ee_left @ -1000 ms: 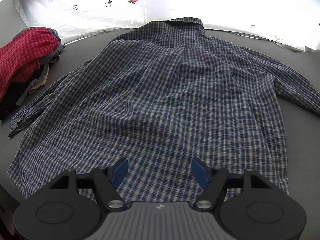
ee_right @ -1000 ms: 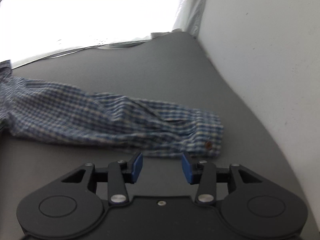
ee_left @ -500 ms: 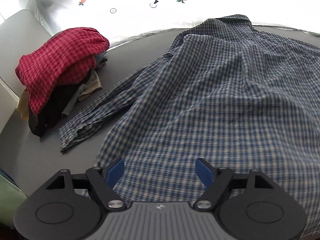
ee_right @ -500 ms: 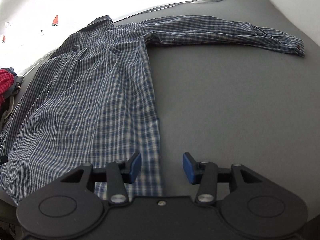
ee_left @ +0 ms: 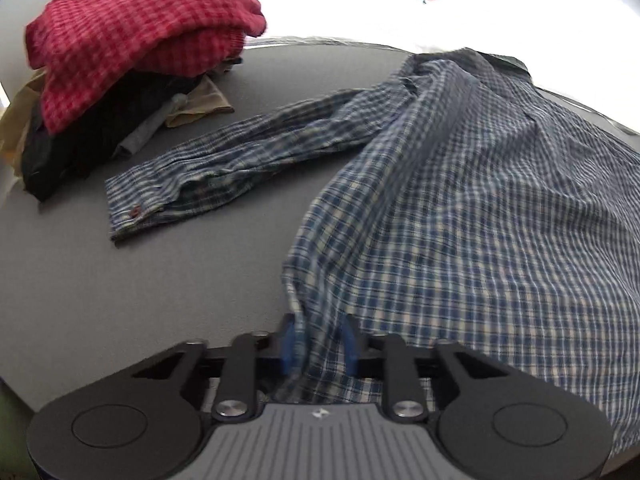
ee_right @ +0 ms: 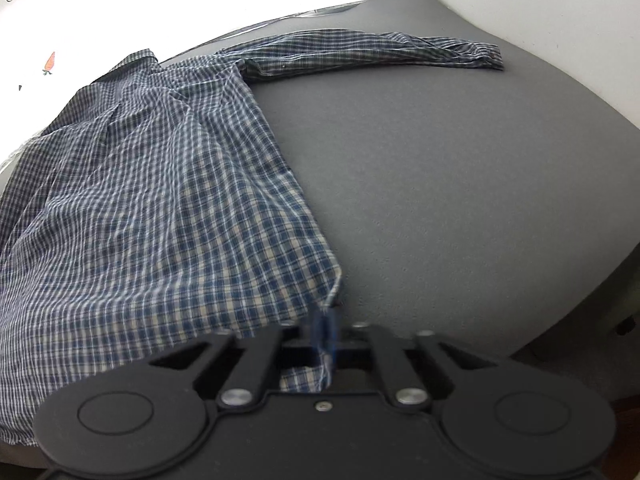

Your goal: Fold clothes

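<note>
A blue and white checked shirt (ee_left: 460,220) lies spread on the grey table (ee_left: 120,280), collar at the far side. My left gripper (ee_left: 318,346) is at the shirt's near left hem corner. Its jaws are closing and blurred, with the cloth bunched between the blue pads. One sleeve (ee_left: 224,168) stretches out to the left, its cuff button showing. In the right wrist view my right gripper (ee_right: 325,332) has its pads together on the near right hem corner of the shirt (ee_right: 160,208). The other sleeve (ee_right: 360,54) lies straight along the far side.
A pile of clothes with a red checked garment (ee_left: 132,28) on top sits at the far left of the table. A white wall (ee_right: 540,8) rises beyond the bare grey surface (ee_right: 440,180) on the right. The table's front edge runs just below both grippers.
Both grippers moved outward to the shirt's bottom corners and went from open to closed on the hem. The cloth at both corners now bunches up into the jaws.
</note>
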The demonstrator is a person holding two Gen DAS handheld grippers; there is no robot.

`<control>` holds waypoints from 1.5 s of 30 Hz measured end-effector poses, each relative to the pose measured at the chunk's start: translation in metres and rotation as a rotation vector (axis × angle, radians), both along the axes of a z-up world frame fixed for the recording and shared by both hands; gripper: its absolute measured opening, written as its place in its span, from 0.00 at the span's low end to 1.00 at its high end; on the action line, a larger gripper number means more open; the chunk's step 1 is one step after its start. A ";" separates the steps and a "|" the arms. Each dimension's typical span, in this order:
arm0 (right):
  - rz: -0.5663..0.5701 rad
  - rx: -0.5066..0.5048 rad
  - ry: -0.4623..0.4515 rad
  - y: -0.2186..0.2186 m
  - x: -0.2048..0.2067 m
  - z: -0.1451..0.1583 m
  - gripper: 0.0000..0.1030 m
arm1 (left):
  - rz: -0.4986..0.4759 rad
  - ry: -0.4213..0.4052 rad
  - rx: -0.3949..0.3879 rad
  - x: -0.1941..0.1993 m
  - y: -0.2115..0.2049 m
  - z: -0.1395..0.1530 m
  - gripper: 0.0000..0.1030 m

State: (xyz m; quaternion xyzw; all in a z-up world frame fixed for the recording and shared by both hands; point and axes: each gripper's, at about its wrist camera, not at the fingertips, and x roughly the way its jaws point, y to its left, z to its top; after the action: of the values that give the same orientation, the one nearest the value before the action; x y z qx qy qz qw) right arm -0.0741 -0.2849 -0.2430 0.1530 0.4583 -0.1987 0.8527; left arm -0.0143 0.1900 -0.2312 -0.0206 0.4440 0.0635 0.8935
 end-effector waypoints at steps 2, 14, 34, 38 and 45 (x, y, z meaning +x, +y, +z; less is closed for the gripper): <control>-0.008 -0.050 0.001 0.004 0.000 0.012 0.00 | 0.021 0.011 -0.064 -0.005 0.002 0.004 0.02; 0.143 -0.321 0.083 0.032 0.011 0.051 0.46 | 0.117 0.037 -0.179 -0.039 0.031 0.013 0.43; 0.627 0.017 -0.002 0.257 0.144 0.016 0.77 | 0.281 -0.069 -0.053 0.050 0.151 0.040 0.74; 0.549 0.037 0.028 0.278 0.147 0.009 0.78 | 0.231 -0.060 -0.048 0.084 0.172 0.026 0.74; 0.459 -0.013 0.063 0.309 0.143 0.002 0.78 | 0.177 -0.019 -0.157 0.118 0.193 0.004 0.59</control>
State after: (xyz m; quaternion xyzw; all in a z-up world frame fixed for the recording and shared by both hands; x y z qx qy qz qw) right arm 0.0694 0.0237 -0.2414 0.0330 0.5062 -0.0073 0.8617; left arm 0.1040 0.3835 -0.2276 -0.1302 0.4358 0.1067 0.8842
